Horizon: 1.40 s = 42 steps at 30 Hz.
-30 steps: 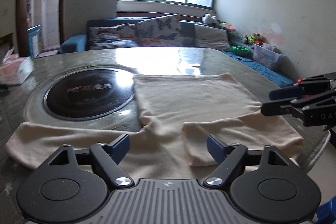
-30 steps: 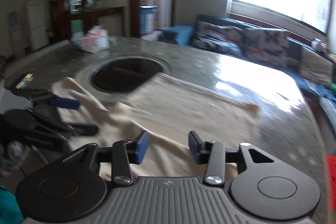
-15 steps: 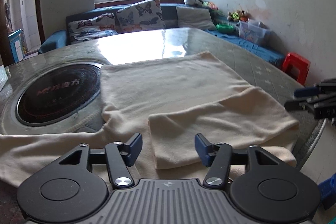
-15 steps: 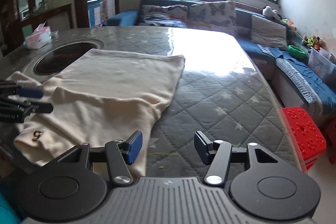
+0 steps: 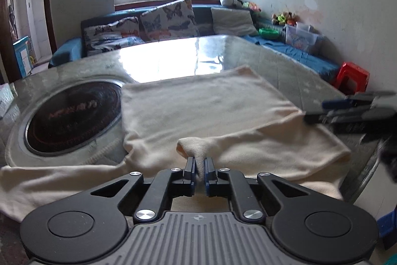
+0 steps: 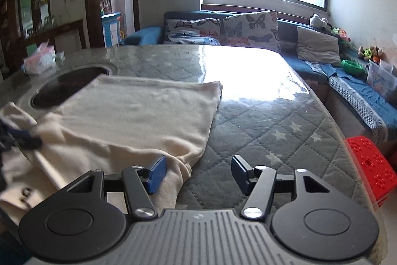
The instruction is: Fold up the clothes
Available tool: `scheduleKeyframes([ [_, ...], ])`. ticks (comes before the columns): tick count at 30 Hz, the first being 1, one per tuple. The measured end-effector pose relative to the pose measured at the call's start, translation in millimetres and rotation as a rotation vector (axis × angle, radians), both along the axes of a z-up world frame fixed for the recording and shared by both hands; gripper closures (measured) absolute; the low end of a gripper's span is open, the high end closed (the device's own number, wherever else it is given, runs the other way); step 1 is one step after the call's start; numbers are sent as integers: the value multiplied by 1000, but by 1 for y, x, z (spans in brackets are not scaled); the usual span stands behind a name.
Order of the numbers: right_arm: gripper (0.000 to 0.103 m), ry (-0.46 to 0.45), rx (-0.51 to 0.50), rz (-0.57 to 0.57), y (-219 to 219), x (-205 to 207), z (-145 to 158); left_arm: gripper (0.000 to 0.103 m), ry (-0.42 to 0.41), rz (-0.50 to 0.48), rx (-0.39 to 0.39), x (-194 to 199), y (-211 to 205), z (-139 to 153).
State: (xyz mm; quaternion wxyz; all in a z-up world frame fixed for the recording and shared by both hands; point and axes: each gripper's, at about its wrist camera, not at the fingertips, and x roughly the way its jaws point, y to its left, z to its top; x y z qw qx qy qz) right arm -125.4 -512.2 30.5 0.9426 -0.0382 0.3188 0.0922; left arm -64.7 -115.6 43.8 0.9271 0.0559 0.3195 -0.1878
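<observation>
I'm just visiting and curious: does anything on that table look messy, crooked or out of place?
Only the cream garment: one sleeve trails left, and a fold is bunched up where the left gripper pinches it. The hem hangs off the table edge. Nothing looks spilled or damaged.

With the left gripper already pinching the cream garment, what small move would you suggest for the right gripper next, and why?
Probably close the right gripper on the near right edge of the cream garment. The left gripper is shut on a fold of cloth, while the right one is open, with only one blue pad over the fabric and the other over the quilted table cover. Both need a hold before lifting.
</observation>
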Motion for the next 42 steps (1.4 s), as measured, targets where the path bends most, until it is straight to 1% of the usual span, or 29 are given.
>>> scheduleKeyframes([
  [2, 37, 2, -18, 7, 4, 2, -6, 95, -4, 11, -1, -1, 3, 4],
  [5, 37, -9, -11, 9, 2, -2, -5, 95, 7, 15, 8, 0, 6, 2],
  [7, 37, -25, 5, 5, 0, -6, -1, 91, 13, 21, 23, 1, 6, -1],
  [10, 37, -42, -16, -5, -1, -9, 2, 90, 21, 33, 27, 3, 9, -5],
  [12, 36, -35, -39, -13, -1, -8, -2, 84, 21, 45, 29, 4, 11, -6],
  [14, 36, -21, -42, -19, -1, -7, -6, 76, 18, 50, 24, 4, 11, -4],
  [15, 36, -15, -44, -20, -2, -6, -9, 74, 15, 48, 21, 4, 11, -3],
  [17, 36, -26, -56, -19, 0, -7, -7, 64, 7, 45, 16, 3, 10, 0],
  [19, 36, -45, -56, -18, 1, -8, -2, 59, 4, 40, 15, 4, 8, 0],
  [21, 35, -62, -55, -17, 2, -7, 2, 59, 10, 40, 19, 7, 4, -3],
  [23, 29, -71, -63, -23, 5, -4, 2, 57, 23, 46, 27, 11, 1, -8],
  [27, 29, -61, -62, -29, 9, 3, -4, 57, 51, 65, 54, 18, -1, -20],
  [29, 28, -59, -73, -21, 10, -2, -4, 53, 58, 69, 64, 19, -2, -23],
  [36, 25, -52, -111, 8, 14, -19, -2, 48, 50, 68, 64, 18, -3, -23],
  [39, 20, -49, -128, 21, 16, -27, -1, 45, 46, 71, 62, 17, -2, -23],
  [42, 19, -43, -148, 33, 18, -33, -3, 40, 40, 76, 60, 15, -2, -22],
])
